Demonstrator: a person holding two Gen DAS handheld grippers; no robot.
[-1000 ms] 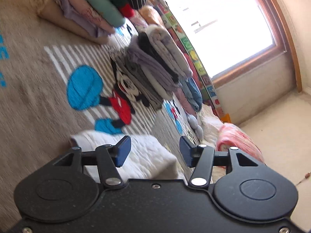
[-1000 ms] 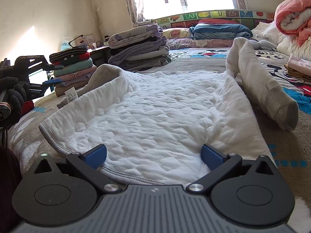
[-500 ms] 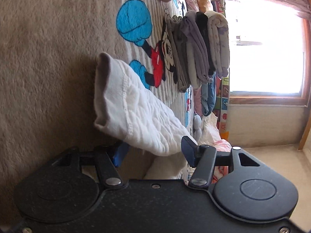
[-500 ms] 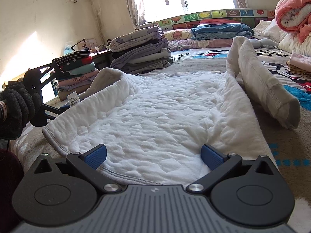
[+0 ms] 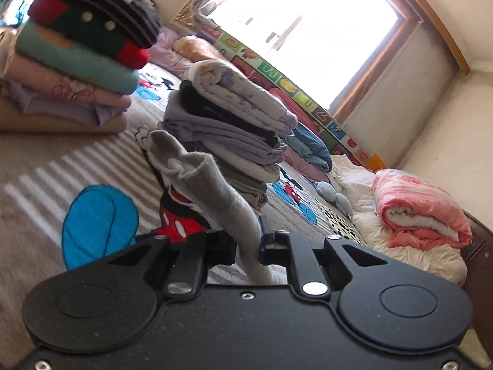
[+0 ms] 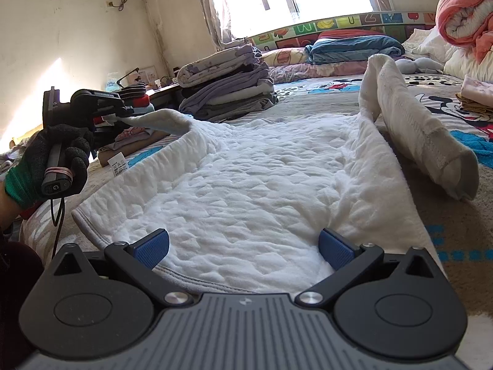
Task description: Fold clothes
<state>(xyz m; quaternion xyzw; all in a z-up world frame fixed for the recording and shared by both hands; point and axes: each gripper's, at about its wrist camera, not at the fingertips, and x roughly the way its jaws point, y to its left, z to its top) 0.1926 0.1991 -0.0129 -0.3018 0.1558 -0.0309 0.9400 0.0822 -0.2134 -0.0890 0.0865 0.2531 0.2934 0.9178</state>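
White quilted garment (image 6: 246,178) lies ahead of the spread-open right gripper (image 6: 243,246); the left gripper (image 5: 246,246) clamps its sleeve (image 5: 215,191).

place: home bedroom — cartoon-print bed cover (image 6: 400,92) | folded clothes stacks (image 5: 228,129) | window (image 5: 302,30)

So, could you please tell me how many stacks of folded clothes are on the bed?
2. The striped-topped stack sits nearest the bed's left edge; the grey and lilac stack stands beyond it, toward the window. The gloved hand and left gripper may hide others.
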